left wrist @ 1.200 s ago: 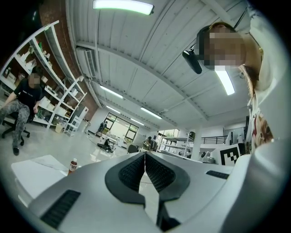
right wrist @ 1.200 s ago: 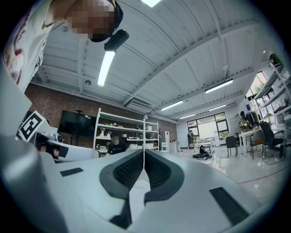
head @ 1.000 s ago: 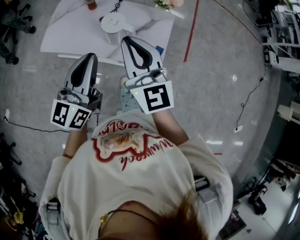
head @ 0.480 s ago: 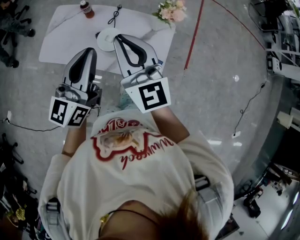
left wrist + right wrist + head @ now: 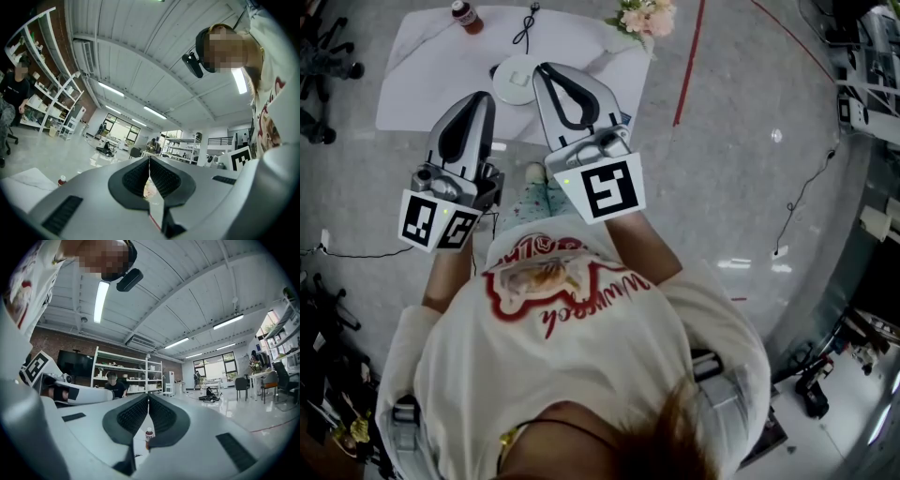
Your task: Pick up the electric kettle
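Note:
The electric kettle (image 5: 512,82) is white and round-topped and stands on the white table (image 5: 422,84), at the top of the head view. My right gripper (image 5: 544,67) reaches over the table just right of the kettle and covers its right edge; the jaws are shut and hold nothing. My left gripper (image 5: 481,96) points at the table's near edge, left of the kettle and short of it, also shut and holding nothing. In the left gripper view (image 5: 150,158) and the right gripper view (image 5: 148,397) the jaw tips meet. The kettle is hidden in both.
A small brown bottle (image 5: 466,16) stands at the table's far left, also seen as a bottle (image 5: 149,434) below my right jaws. A black cable (image 5: 525,28) and a bunch of flowers (image 5: 642,17) lie at the far edge. Red floor tape (image 5: 686,66) runs right of the table.
Both grippers have moved forward toward the table. The right one, which was short of the kettle, now lies beside it. Both stay shut.

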`<state>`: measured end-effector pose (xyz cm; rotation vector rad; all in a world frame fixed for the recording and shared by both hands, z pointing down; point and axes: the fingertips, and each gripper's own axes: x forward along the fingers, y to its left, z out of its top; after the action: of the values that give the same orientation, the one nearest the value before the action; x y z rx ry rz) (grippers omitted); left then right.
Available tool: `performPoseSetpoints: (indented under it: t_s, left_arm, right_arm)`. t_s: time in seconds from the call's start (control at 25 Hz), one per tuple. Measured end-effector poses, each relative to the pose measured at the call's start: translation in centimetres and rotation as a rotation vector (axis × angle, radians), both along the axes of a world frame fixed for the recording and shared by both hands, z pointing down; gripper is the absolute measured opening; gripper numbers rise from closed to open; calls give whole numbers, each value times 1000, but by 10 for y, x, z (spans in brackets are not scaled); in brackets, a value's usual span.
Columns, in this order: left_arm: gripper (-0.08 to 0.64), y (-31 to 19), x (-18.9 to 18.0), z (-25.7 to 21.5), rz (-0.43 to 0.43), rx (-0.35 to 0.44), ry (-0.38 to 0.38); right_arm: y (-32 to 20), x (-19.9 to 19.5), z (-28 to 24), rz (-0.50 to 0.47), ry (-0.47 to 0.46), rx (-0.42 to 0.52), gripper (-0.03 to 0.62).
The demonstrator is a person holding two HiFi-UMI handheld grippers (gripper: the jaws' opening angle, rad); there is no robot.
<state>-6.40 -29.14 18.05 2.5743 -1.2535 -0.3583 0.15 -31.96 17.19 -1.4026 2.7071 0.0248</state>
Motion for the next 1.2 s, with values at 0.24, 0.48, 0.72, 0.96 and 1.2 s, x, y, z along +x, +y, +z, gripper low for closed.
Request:
performPoseSetpoints:
  t_s: [0.24,0.48,0.72,0.96,1.2]
  left_arm:
    - [14,-13,6,23,48,-4,7]
    - [14,-24,32,56,73,-45,1]
    - [14,-22,27,81,87,-53,-7]
    - [14,-27,26,115,94,-66,4]
    - [14,-26,34,148,102,-84,-9]
  right_arm:
    - [-16,1,27,36,-8,-35,18]
    - [-24,24,59,49,4,-75,18]
    - [-17,16,92,70,25,-103,18]
    - [-18,17,139,81,74,-142,18]
    - [-20,31,172,106,71,-165,18]
